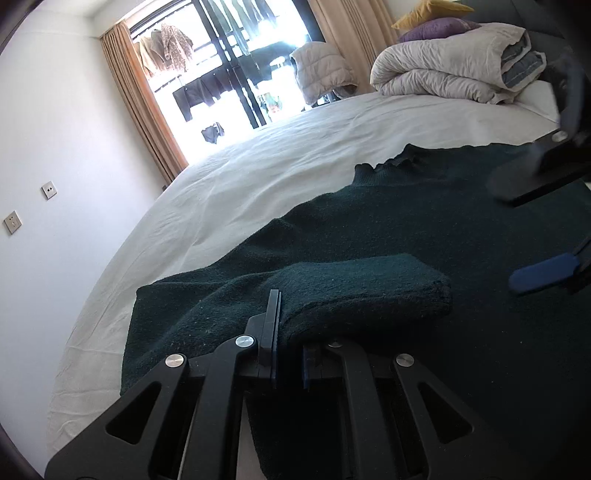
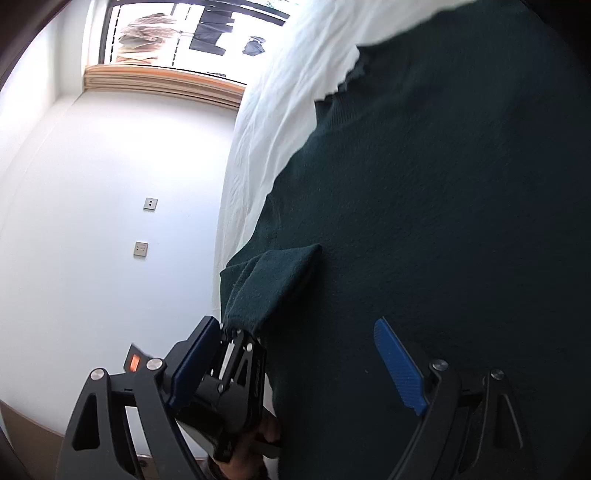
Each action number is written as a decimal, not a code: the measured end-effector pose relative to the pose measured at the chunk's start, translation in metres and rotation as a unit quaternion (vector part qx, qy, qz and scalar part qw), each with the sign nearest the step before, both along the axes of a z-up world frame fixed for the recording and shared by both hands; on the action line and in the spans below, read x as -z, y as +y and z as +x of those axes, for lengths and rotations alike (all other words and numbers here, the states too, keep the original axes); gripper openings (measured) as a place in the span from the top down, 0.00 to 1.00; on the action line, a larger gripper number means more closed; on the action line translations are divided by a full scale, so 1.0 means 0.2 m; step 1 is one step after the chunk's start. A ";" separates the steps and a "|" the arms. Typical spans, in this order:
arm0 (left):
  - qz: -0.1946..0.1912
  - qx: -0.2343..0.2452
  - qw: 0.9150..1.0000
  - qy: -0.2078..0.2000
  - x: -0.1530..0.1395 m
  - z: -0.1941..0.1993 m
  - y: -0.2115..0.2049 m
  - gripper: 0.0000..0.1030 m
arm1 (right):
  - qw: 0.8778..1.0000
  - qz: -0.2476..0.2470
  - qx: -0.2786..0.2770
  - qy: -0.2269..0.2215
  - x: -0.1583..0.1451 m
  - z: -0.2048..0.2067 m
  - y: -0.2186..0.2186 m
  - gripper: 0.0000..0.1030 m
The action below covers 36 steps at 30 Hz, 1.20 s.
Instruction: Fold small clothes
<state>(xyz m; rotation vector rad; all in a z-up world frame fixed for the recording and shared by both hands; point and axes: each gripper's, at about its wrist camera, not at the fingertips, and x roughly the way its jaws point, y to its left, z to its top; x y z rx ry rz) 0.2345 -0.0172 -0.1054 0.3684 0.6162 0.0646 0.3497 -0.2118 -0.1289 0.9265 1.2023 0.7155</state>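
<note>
A dark green knit sweater (image 1: 406,221) lies spread on the white bed sheet (image 1: 295,155). My left gripper (image 1: 290,332) is shut on one sleeve (image 1: 351,284), which is laid across the sweater's body. In the right wrist view the same left gripper (image 2: 236,350) pinches the sleeve (image 2: 273,280) at its cuff end, with a hand (image 2: 251,450) below it. My right gripper (image 2: 295,325) stands open just above the sweater (image 2: 424,184), nothing between its blue pads (image 2: 399,369). The left wrist view shows the right gripper (image 1: 517,236) at the right edge, over the sweater's body.
A rolled pale duvet (image 1: 443,70) and purple and yellow pillows (image 1: 439,27) lie at the far end of the bed. A white wall with sockets (image 1: 48,190) runs along the bed's left side. Beyond is a curtained window (image 1: 229,66) with hanging clothes.
</note>
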 end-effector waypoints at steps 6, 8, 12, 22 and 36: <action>-0.006 0.000 1.000 -0.007 -0.01 -0.06 0.04 0.93 | 0.998 0.057 -0.018 0.035 0.08 0.15 0.25 0.23; -0.007 -0.002 1.000 -0.004 0.00 -0.06 0.05 0.93 | 0.997 0.061 -0.024 0.031 0.07 0.20 0.30 0.44; -0.011 -0.005 1.000 -0.003 -0.01 -0.06 0.05 0.93 | 0.999 0.022 -0.038 0.003 0.03 0.23 0.35 0.82; -0.023 0.032 0.999 0.003 -0.12 0.11 -0.18 0.92 | 0.987 -0.085 -0.011 -0.136 -0.35 0.35 0.14 0.91; -0.082 0.043 0.992 0.081 -0.02 0.05 -0.17 0.92 | 0.974 -0.181 0.079 -0.110 -0.22 0.57 -0.46 0.92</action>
